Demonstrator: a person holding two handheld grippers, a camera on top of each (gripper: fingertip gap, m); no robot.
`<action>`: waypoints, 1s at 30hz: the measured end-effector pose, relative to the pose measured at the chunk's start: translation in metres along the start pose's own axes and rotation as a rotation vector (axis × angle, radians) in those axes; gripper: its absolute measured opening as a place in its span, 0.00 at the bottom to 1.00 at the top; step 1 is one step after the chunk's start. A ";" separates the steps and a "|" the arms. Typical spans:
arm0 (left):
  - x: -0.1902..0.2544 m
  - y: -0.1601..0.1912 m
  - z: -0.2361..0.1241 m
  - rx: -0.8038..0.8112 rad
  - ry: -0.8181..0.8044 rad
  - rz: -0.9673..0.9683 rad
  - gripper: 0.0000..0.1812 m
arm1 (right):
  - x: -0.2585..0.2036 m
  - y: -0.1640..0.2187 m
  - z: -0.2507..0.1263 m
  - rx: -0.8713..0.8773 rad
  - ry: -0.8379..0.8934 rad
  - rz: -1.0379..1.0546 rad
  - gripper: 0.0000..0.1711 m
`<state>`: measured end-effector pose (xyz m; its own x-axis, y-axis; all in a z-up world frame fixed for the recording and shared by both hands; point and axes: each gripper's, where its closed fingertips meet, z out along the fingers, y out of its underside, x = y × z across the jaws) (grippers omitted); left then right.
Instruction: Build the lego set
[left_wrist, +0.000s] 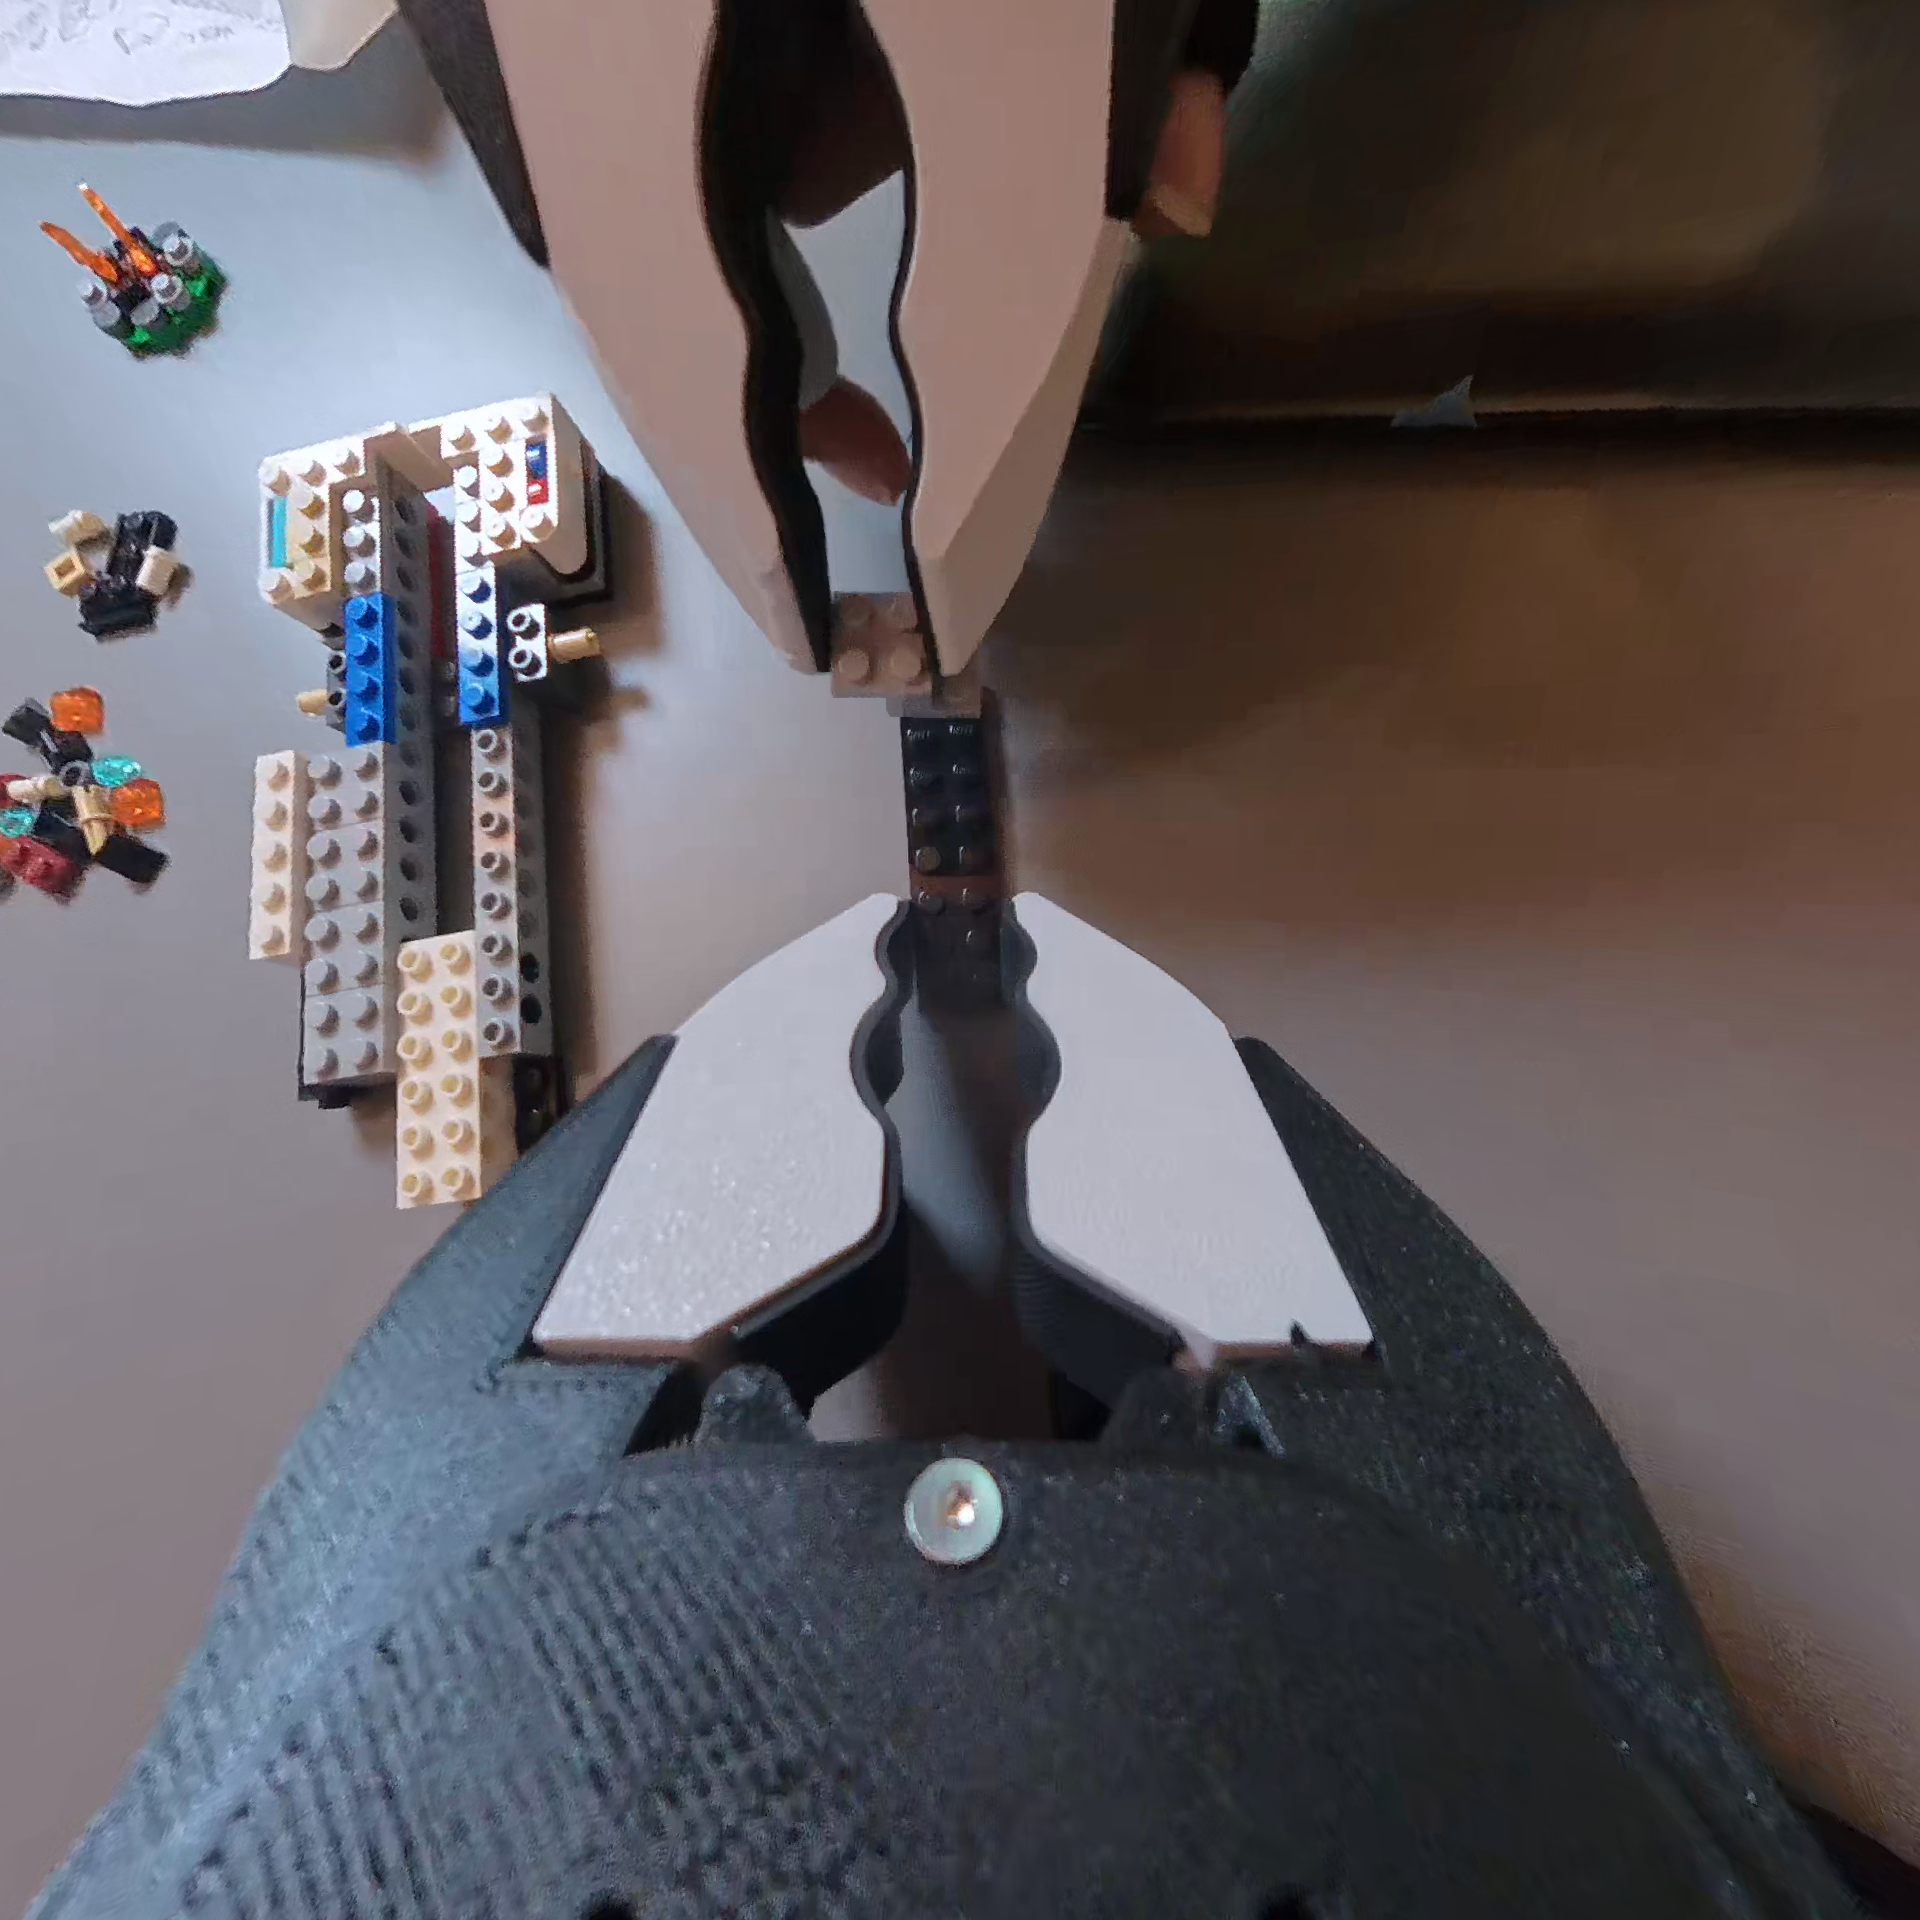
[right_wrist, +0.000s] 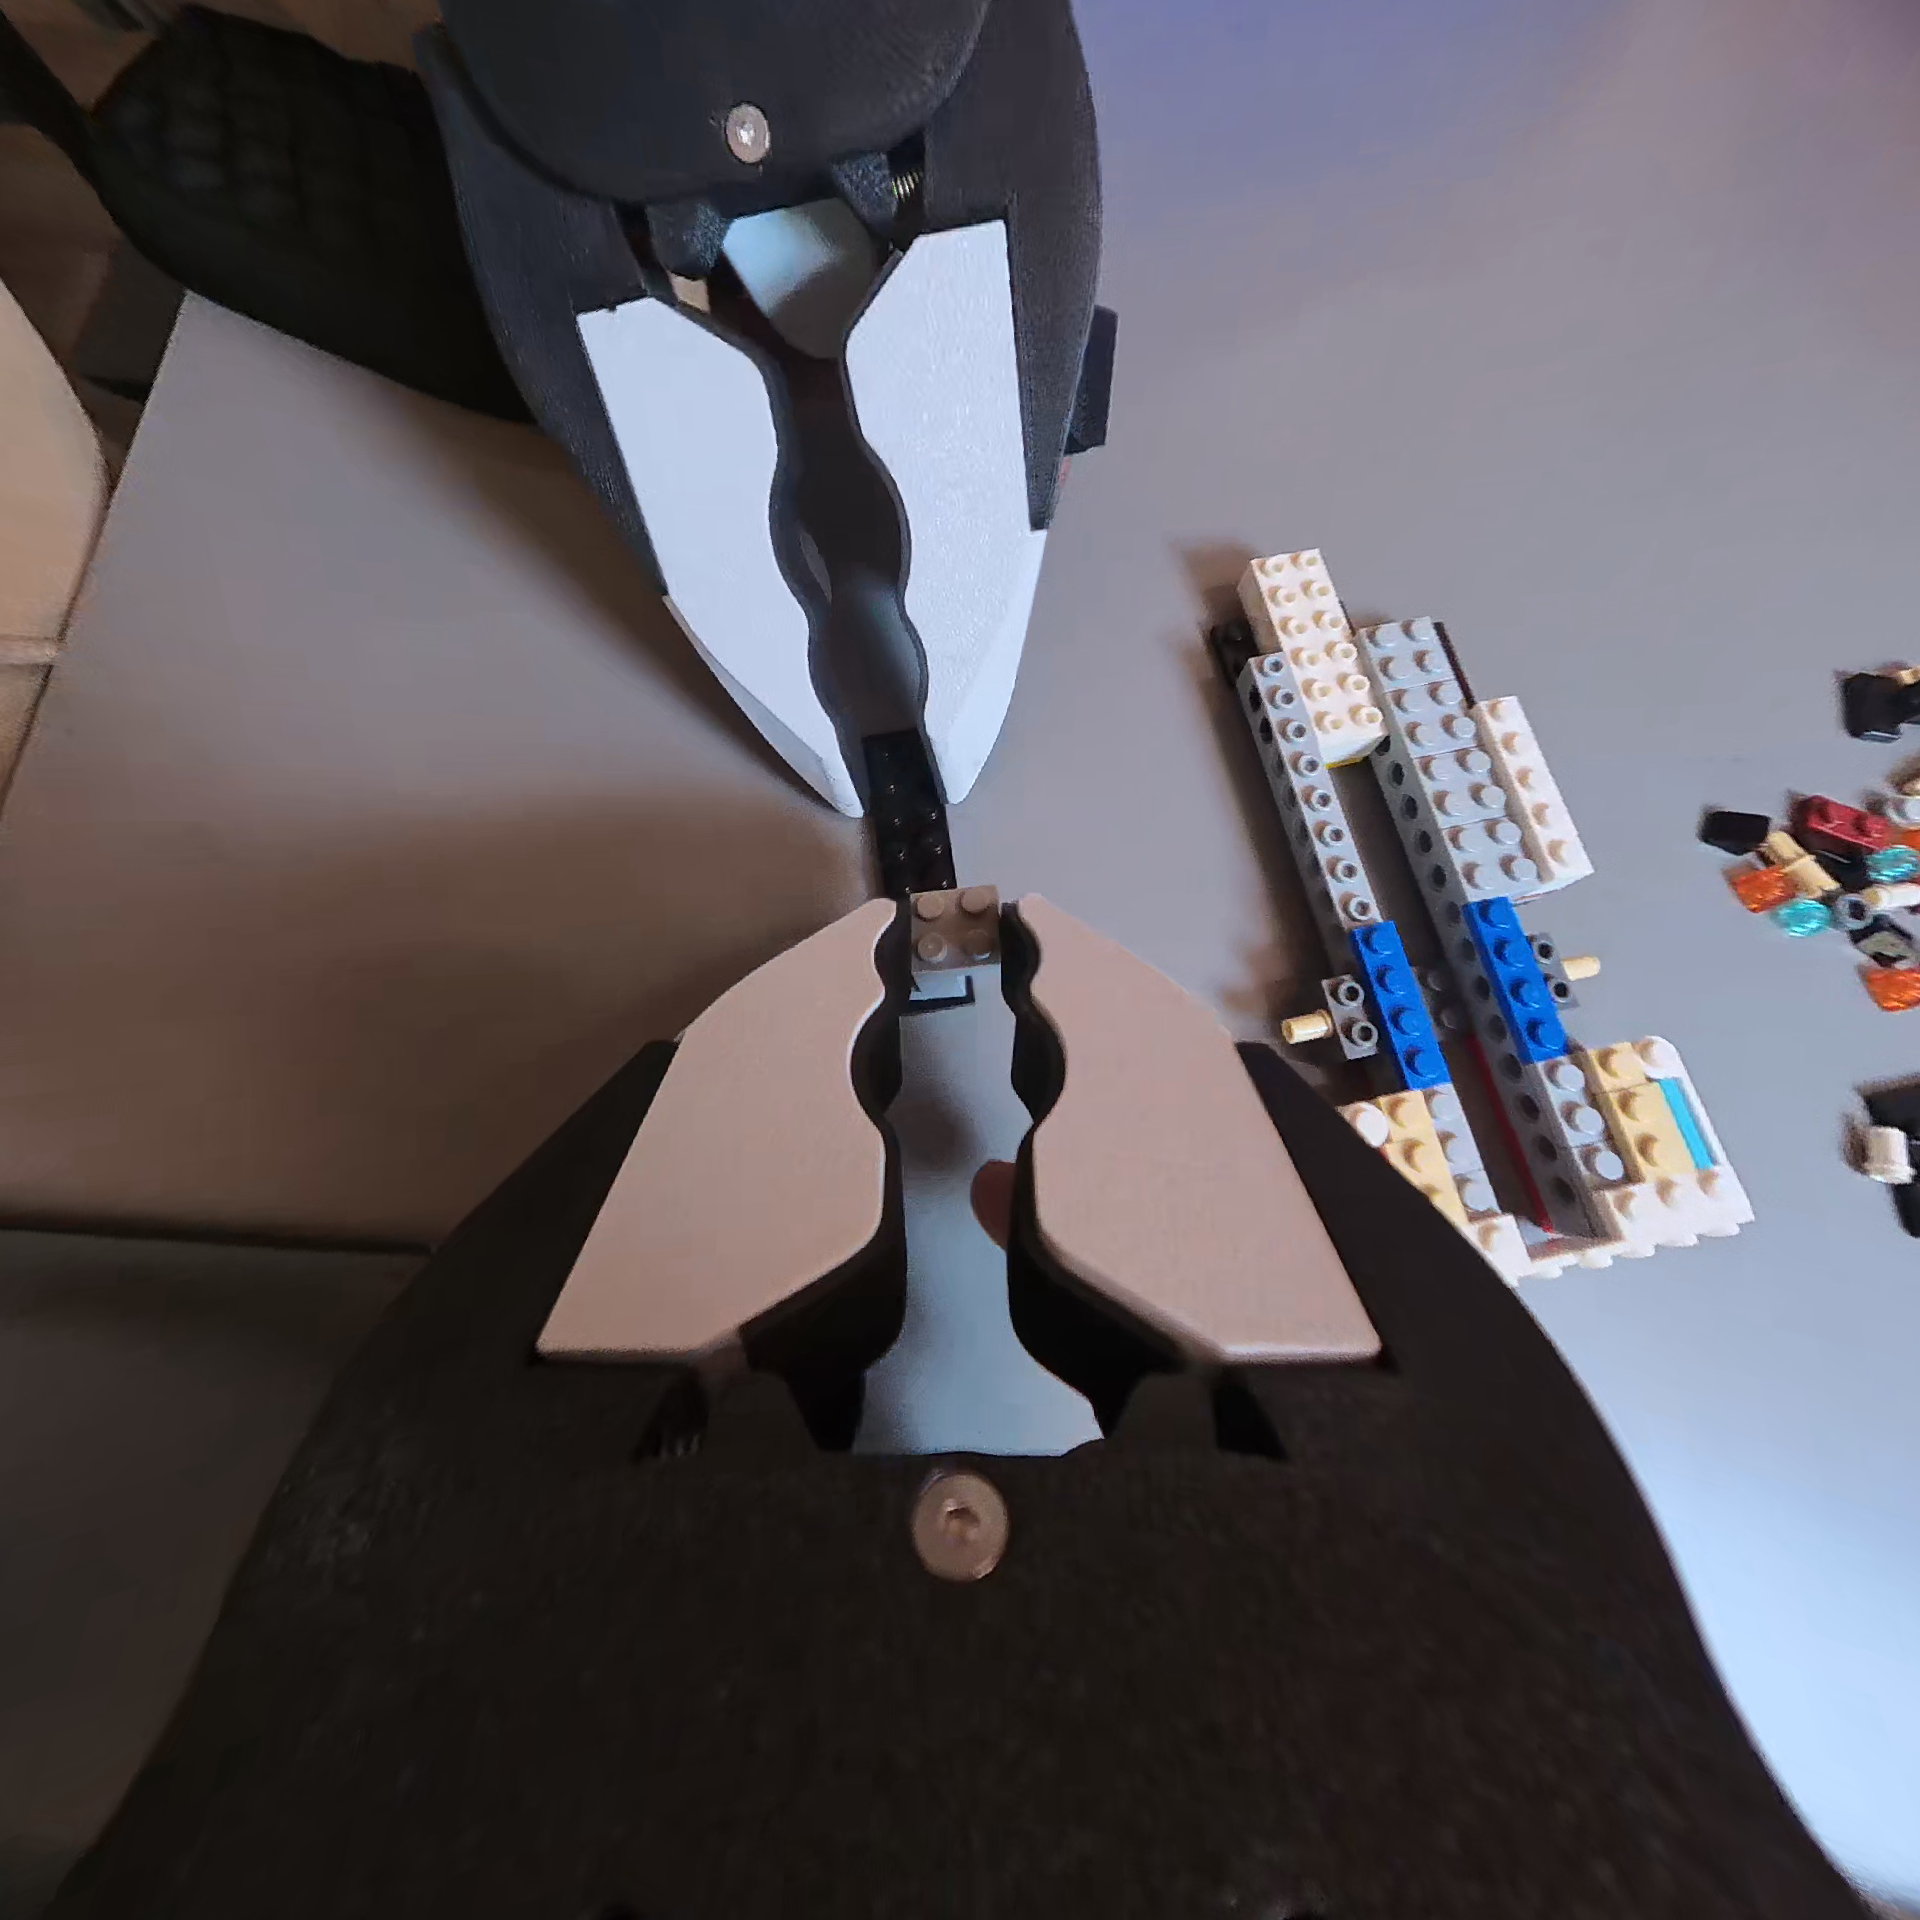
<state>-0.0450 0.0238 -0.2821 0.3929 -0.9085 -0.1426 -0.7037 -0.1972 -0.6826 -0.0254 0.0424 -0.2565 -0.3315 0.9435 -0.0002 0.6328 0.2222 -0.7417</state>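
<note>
The left tongs clench one end of a long black plate above the desk. The right tongs pinch a small grey plate touching its far end. The half-built model lies left, well apart.

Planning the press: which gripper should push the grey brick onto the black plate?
Probably the right gripper: it grips the grey brick at the black plate end, while the left gripper steadies that plate.
</note>
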 end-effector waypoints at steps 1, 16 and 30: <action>0.001 0.000 0.000 -0.001 0.005 0.011 0.09 | 0.000 0.001 0.001 -0.007 -0.003 0.000 0.09; 0.009 0.002 -0.002 0.000 0.055 0.001 0.09 | -0.006 0.010 0.010 -0.059 -0.011 -0.014 0.09; 0.004 0.005 -0.010 0.024 0.042 -0.006 0.14 | -0.007 0.009 0.009 -0.032 -0.004 -0.036 0.10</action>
<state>-0.0529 0.0159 -0.2793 0.3718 -0.9219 -0.1087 -0.6867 -0.1943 -0.7005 -0.0238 0.0356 -0.2688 -0.3573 0.9337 0.0230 0.6425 0.2636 -0.7195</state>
